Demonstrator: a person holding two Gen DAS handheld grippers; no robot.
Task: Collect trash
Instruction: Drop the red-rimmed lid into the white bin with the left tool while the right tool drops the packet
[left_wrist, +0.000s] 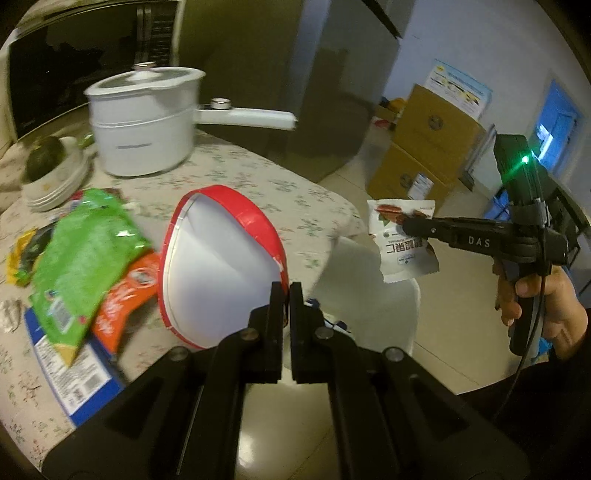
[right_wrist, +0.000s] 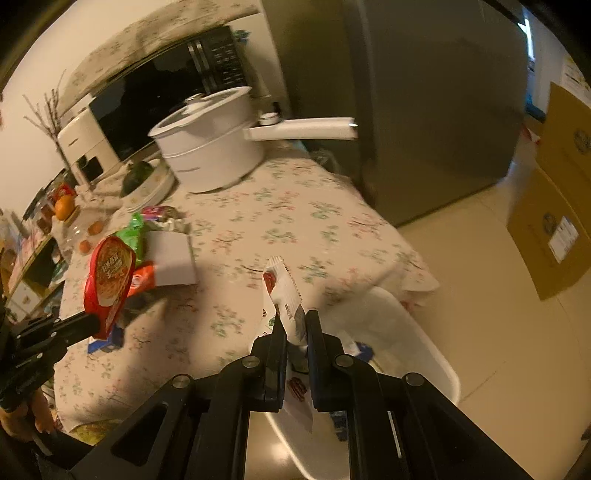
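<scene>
Beyond the near corner of the bench (right_wrist: 295, 221), over a white bin (right_wrist: 417, 339) that stands on the floor against that corner, both pairs of tongs carry trash. The left tongs (left_wrist: 285, 291) are pinched shut on the rim of a red-edged paper lid (left_wrist: 221, 266), which stands up on edge with its white underside toward the left wrist camera; from the right wrist camera the same lid shows its printed red face, held above the bench near its left edge. The right tongs (right_wrist: 295, 325) are closed nearly all the way on a small white snack wrapper (right_wrist: 282, 291), which hangs clear of the bench's corner, with the bin's open mouth just below and beyond it.

More trash lies on the bench toward its left edge: a green bag (left_wrist: 85, 258), an orange wrapper (left_wrist: 122, 299) under it, and a blue-edged flat box (left_wrist: 70, 373) beneath both. A white pot (left_wrist: 142, 125) with a long handle sits at the far side, beside stacked plates (left_wrist: 55, 184).

The step in hand looks like the carry from bench to bin, both pieces gripped and neither dropped yet. Next, each piece probably has to be brought squarely over the bin's mouth before the tongs let go; the broad lid may catch on the rim unless it is tipped in edge first. The pile of wrappers remains to be fetched.
</scene>
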